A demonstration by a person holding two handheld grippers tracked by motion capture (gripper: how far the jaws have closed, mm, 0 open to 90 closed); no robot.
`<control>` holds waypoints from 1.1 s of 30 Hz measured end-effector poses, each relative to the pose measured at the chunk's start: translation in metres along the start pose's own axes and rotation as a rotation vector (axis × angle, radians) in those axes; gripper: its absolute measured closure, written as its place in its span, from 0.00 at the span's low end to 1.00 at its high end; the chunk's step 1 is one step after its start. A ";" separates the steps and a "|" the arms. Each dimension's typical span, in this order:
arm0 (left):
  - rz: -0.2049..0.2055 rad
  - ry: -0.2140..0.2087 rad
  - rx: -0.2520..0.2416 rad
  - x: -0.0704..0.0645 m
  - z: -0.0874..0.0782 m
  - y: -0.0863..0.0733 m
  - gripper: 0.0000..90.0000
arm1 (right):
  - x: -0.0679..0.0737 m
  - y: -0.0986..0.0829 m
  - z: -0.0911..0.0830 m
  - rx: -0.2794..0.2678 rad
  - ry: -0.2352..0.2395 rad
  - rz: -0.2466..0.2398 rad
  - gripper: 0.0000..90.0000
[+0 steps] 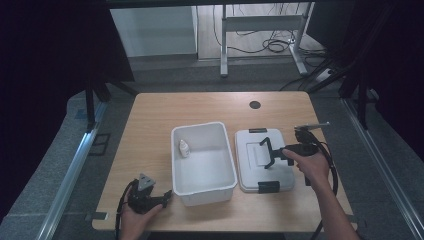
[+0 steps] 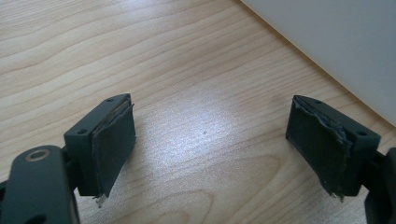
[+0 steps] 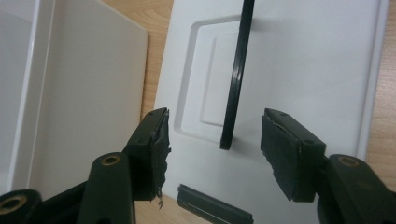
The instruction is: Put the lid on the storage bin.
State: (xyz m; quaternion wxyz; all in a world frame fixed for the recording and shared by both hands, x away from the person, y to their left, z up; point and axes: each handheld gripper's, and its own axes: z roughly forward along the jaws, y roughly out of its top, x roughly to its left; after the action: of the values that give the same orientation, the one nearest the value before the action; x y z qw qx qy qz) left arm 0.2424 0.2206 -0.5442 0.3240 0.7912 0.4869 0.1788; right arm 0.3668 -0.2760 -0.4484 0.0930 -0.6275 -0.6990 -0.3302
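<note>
From above, a wooden table (image 1: 150, 115) holds an open white plastic bin (image 1: 204, 163) at its middle. A small white bottle (image 1: 184, 148) lies inside the bin, against its left wall. Just to the right of the bin, the white lid (image 1: 263, 160) lies flat on the table, with black latches at its far and near edges and a black handle (image 1: 266, 150) standing up from its top. The right gripper (image 1: 272, 153), held in the person's right hand (image 1: 312, 162), hovers over the lid, its jaws open around the raised handle. The left gripper (image 1: 167, 196), held in the left hand (image 1: 136, 212), rests near the table's front edge, just left of the bin's near corner.

In the left gripper view, the two black jaws are spread wide apart above bare wood, holding nothing. The bin's white wall (image 2: 341, 42) crosses the top right corner.

In the right gripper view, the jaws stand wide open over the lid (image 3: 308, 70). The thin black handle (image 3: 236, 79) rises between them, closer to the right-hand jaw, touching neither pad. A black latch (image 3: 215, 211) sits at the lid's near edge, and the bin (image 3: 84, 93) lies at left.
</note>
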 end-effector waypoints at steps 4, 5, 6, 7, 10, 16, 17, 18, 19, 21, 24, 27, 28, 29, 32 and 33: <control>0.000 0.000 -0.001 0.000 0.000 0.000 0.17 | 0.003 0.006 0.004 0.023 -0.004 -0.003 0.49; 0.000 0.000 -0.001 0.000 0.000 0.000 0.18 | 0.003 0.007 0.005 0.031 -0.010 -0.006 0.49; 0.000 -0.001 -0.001 0.000 0.000 0.000 0.17 | 0.003 0.009 0.006 0.039 -0.016 -0.008 0.50; 0.000 -0.001 -0.001 0.000 0.000 0.000 0.17 | 0.002 0.010 0.008 0.044 -0.023 -0.011 0.50; 0.001 -0.001 -0.001 0.000 0.000 0.000 0.17 | 0.001 0.015 0.011 0.060 -0.033 -0.003 0.57; 0.002 -0.002 -0.001 0.000 0.000 0.000 0.17 | 0.007 0.026 0.015 0.123 -0.044 -0.024 0.66; 0.002 -0.002 -0.001 0.000 0.000 0.000 0.17 | 0.009 0.028 0.016 0.131 -0.052 -0.030 0.67; 0.002 -0.002 -0.001 0.000 0.000 0.000 0.17 | 0.010 0.030 0.017 0.137 -0.055 -0.033 0.68; 0.002 -0.002 0.000 0.000 0.000 0.000 0.17 | 0.010 0.032 0.018 0.144 -0.061 -0.036 0.68; 0.002 -0.003 0.000 0.000 0.000 0.000 0.17 | 0.011 0.035 0.019 0.147 -0.080 -0.036 0.70; 0.003 -0.003 0.000 0.000 0.000 0.000 0.17 | 0.010 0.039 0.023 0.156 -0.090 -0.033 0.73; 0.003 -0.003 0.000 0.000 0.000 0.000 0.17 | 0.007 0.041 0.027 0.158 -0.106 -0.031 0.79; 0.003 -0.003 0.000 0.000 0.000 0.000 0.17 | 0.006 0.042 0.028 0.158 -0.111 -0.033 0.81; 0.003 -0.003 0.000 0.000 0.000 0.000 0.17 | 0.005 0.043 0.029 0.162 -0.115 -0.031 0.83; 0.003 -0.003 0.000 0.000 0.000 0.000 0.17 | 0.003 0.044 0.031 0.165 -0.123 -0.023 0.85; 0.003 -0.003 -0.001 0.000 0.000 0.000 0.17 | 0.003 0.044 0.032 0.170 -0.130 -0.028 0.86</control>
State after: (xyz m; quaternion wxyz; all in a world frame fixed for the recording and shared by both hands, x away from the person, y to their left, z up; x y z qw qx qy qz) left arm 0.2423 0.2203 -0.5443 0.3247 0.7920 0.4854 0.1782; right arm 0.4170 -0.2555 -0.4559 0.0957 -0.6277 -0.7377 -0.2296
